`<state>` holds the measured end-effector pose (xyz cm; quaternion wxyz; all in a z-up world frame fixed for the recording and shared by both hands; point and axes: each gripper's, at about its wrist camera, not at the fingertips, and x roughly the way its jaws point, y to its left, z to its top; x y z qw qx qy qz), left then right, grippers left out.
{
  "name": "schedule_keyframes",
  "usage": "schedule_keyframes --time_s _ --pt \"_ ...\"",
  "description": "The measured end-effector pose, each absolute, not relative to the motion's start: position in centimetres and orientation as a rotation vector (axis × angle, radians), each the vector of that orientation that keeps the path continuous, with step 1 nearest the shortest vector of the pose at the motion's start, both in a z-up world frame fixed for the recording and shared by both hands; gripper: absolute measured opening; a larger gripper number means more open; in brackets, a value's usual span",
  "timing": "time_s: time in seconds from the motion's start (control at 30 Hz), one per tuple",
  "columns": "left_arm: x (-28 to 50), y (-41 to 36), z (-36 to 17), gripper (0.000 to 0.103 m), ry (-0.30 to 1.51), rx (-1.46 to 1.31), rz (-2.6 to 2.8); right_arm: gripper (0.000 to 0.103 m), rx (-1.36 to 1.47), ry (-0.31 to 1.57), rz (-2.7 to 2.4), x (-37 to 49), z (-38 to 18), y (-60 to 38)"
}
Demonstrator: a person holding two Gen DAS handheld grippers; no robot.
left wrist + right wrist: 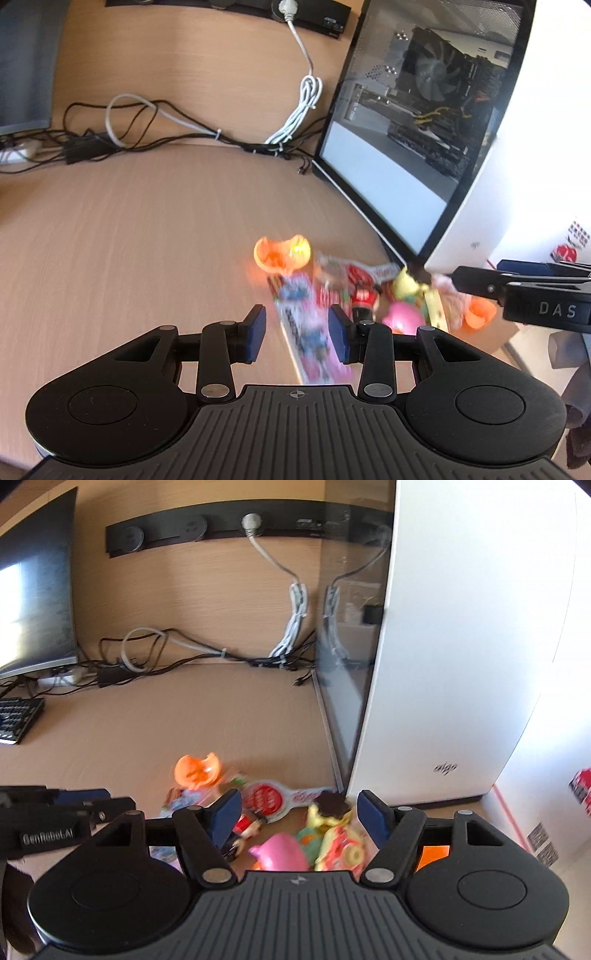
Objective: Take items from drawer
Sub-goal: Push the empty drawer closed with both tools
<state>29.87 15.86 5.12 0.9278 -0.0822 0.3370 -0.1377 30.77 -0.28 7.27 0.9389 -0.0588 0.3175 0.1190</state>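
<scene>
1. Left wrist view: The left tool (297, 332), its blue-padded black fingers spread wide and holding nothing, hangs over the pale wood-grain bench (129, 240). A flat, glossy pink-and-blue printed packet (304, 332) lies on the bench beneath the gap between the fingers. Beyond it sits an orange plastic half-shell with a scalloped rim (282, 254), and to the right a loose pile of small toys and wrappers (373, 291) gathers near the bench's right edge, at the foot of the white computer case with a glass side panel (424, 122). The right tool (517, 291) enters from the right. No drawer is in view; the items appear already out on the bench.

2. Right wrist view: The right tool (297, 818) is likewise wide open and empty, poised above a rounded pink plastic toy (280, 854) and a crinkled yellow-and-red wrapper (340, 845). A red round-badged flat packet (266, 797) lies just behind. The left tool (74, 812) shows at the left.

3. Judgement: if more sorting follows, slick film packets likely slide or crumple, so pinch an edge squarely; the hard, rounded toys want pads centred across their widest part. Motion blur hides finer detail.
</scene>
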Motion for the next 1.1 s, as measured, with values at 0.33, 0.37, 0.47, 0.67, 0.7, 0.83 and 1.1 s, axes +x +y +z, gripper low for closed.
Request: schedule_keyframes --time_s 0.33,0.37,0.47,0.67,0.7,0.83,1.1 --pt "20.8 14.4 5.6 0.04 0.674 -0.181 -0.183 0.07 -0.133 0.614 0.308 22.5 7.2 -3.6" --pt "19.6 13.9 5.7 0.04 0.678 -0.183 -0.167 0.07 -0.125 0.617 0.311 21.5 7.1 -4.5" --pt "15.8 12.1 5.8 0.04 0.697 -0.183 -0.143 0.07 -0.126 0.614 0.306 18.0 6.8 -7.6" --pt "7.7 7.1 5.6 0.04 0.712 -0.114 -0.106 0.07 -0.107 0.609 0.342 11.1 5.7 -13.9" --pt "6.3 6.1 5.4 0.04 0.72 -0.103 -0.099 0.07 -0.104 0.615 0.352 10.0 5.2 -14.8" --pt "1.8 2.6 3.8 0.04 0.754 -0.071 -0.115 0.07 -0.143 0.643 0.376 6.0 3.0 -17.5" --pt "-1.4 -0.7 0.5 0.041 0.852 -0.066 -0.115 0.07 -0.161 0.74 0.35 2.8 -1.7 -20.6"
